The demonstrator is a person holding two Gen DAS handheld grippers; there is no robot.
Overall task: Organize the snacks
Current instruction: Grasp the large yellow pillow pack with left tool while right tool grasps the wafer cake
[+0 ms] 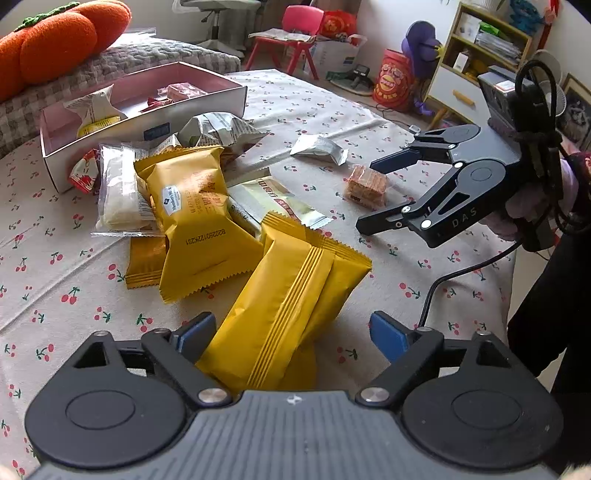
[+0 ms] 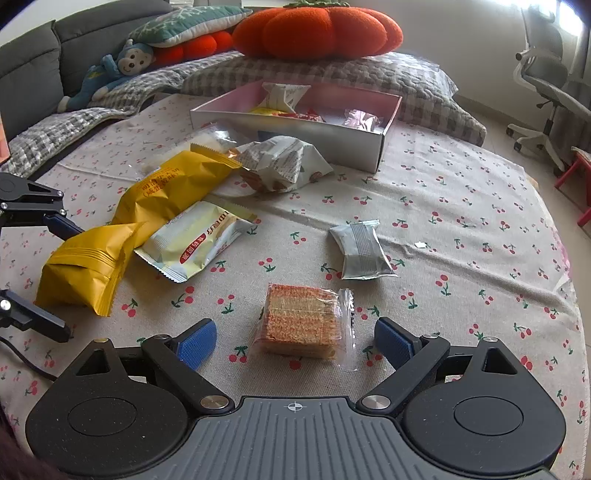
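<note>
**Two hand-held grippers closing in on scattered snacks**

While most of the snacks are still lying loose on the cherry-print surface, the left hand-held gripper is standing released, its jaws straddling a yellow packet without pressing on it, apparently lining up a pick. The pale box beyond the heap is already holding a few wrapped pieces, suggesting it is serving as the collection point. To the right, the right hand-held gripper is also hanging released, its blue pads either side of a clear-wrapped wafer block but apart from it. The left wrist view is showing the person's gloved hand on the right tool and the shelving behind; the right wrist view is showing the silver sachet, the orange pumpkin cushion and the box's far corner.
</note>
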